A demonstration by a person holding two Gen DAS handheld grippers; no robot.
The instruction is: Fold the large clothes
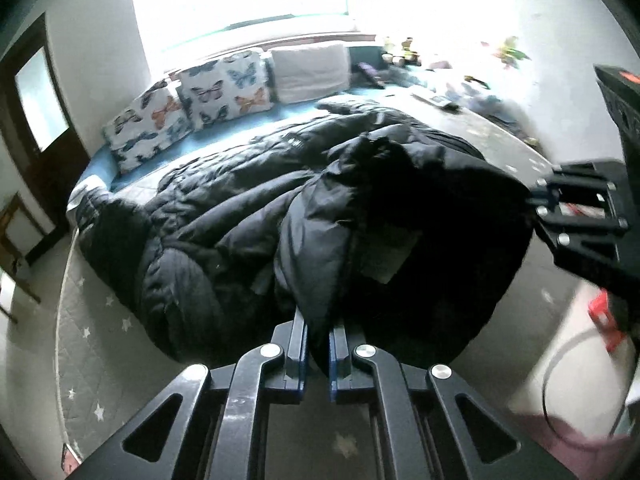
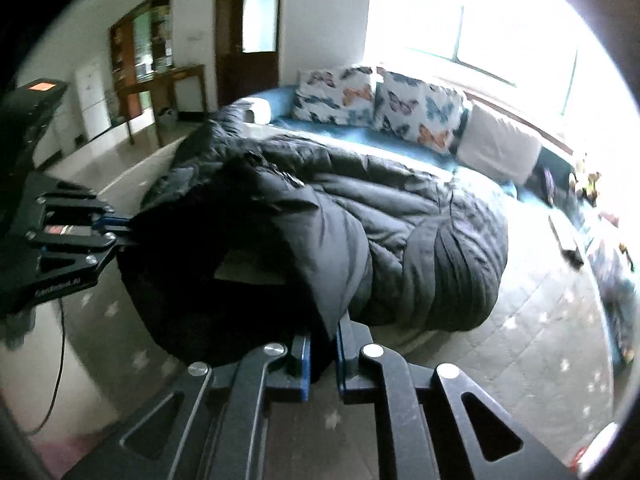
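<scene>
- while both grippers pinch its near hem, the black puffer coat (image 1: 248,216) lies mid-frame on the star-print mat (image 1: 100,344).
- left gripper (image 1: 318,344) and right gripper (image 2: 322,350): clenched on fabric.
- judged next: carry hem toward the butterfly cushions (image 1: 224,88).

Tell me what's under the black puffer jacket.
The black puffer jacket lies on a grey star-patterned mat, with blue bedding at its far edge. Whatever is directly beneath it is hidden.
</scene>
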